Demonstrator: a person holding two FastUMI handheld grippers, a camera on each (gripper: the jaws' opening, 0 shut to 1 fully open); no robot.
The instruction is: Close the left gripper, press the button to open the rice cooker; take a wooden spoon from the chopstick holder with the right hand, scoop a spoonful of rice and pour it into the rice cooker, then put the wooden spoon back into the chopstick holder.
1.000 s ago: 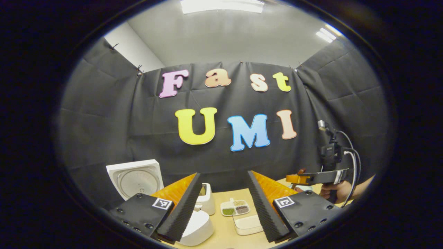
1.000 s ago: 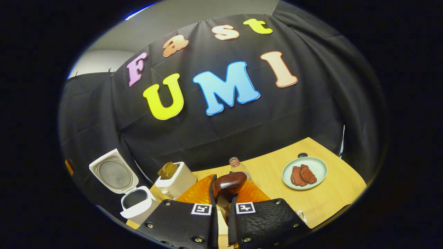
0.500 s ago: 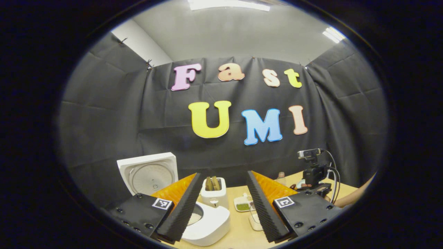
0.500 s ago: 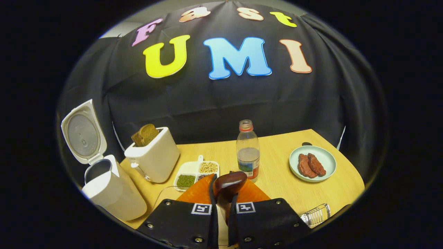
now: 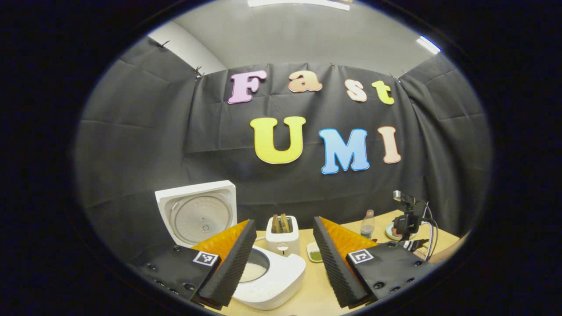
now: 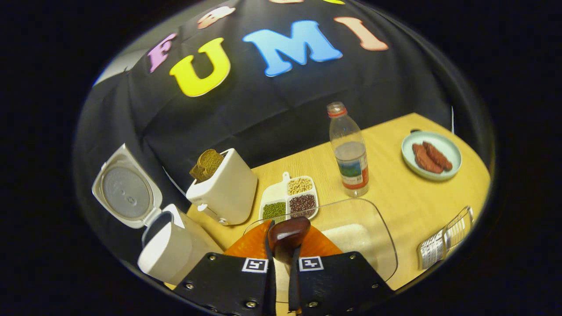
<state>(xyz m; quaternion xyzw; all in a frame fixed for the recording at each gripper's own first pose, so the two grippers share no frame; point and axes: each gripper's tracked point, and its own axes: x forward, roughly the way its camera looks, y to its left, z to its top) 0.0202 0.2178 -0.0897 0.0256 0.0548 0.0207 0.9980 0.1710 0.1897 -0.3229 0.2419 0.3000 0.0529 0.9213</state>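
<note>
The white rice cooker (image 5: 281, 281) stands with its lid (image 5: 199, 213) up, and white rice lies in its pot. My left gripper (image 5: 284, 220) hovers open just in front of it, holding nothing. In the right gripper view the cooker (image 6: 169, 250) is at the lower left. My right gripper (image 6: 281, 239) is shut on the dark wooden spoon (image 6: 290, 230), whose bowl sticks out past the fingertips over a clear container of rice (image 6: 355, 235). That right gripper (image 5: 410, 224) also appears far off to the right in the left gripper view, with a hand behind it.
On the wooden table (image 6: 395, 188) stand a white toaster (image 6: 226, 193) with bread, a divided dish of beans (image 6: 292, 199), a plastic bottle (image 6: 349, 151) and a green plate of meat (image 6: 431, 153). A clear cylinder (image 6: 445, 239) sits at the right edge.
My right gripper tipped downward with the spoon, so the rice container came in under it. In the left gripper view the cooker drew nearer and the right gripper sank lower.
</note>
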